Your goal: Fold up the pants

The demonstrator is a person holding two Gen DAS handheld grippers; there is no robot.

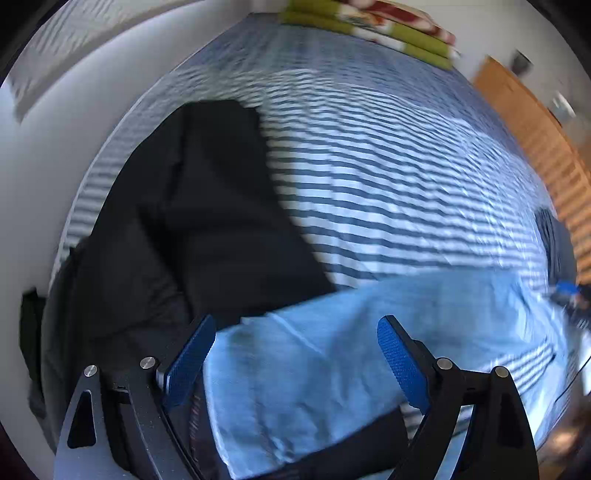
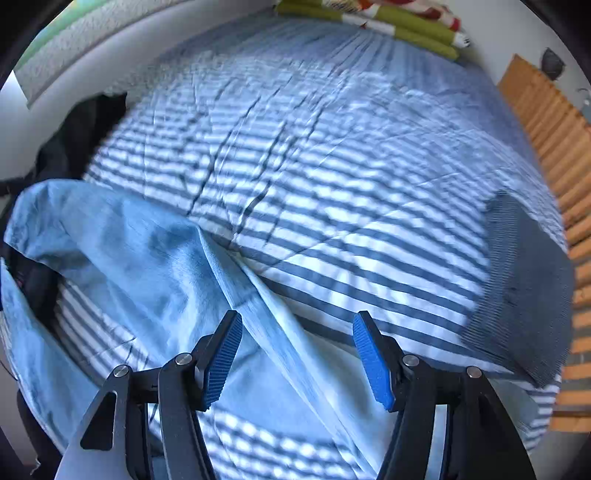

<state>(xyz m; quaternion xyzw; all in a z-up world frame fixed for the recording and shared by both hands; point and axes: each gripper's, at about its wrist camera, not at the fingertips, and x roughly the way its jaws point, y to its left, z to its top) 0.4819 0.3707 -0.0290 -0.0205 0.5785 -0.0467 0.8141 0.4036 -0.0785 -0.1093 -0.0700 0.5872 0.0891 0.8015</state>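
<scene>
Light blue pants (image 1: 314,387) lie spread across the near part of a striped bed cover (image 1: 388,166). My left gripper (image 1: 295,325) points down over them, open, its blue pads wide apart and pinching nothing. In the right wrist view the pants (image 2: 147,258) run from the left edge down to the bottom, with a raised crease passing between my fingers. My right gripper (image 2: 297,317) hangs over that crease, open, and its pads do not press the cloth. Part of the pants is hidden under both grippers.
A heap of black clothing (image 1: 192,221) lies left of the pants, also seen as black clothing (image 2: 74,136) at the far left. A folded green and red blanket (image 1: 369,29) sits at the bed's far end. A grey cloth (image 2: 528,277) lies at the right edge, beside orange wooden slats (image 2: 554,147).
</scene>
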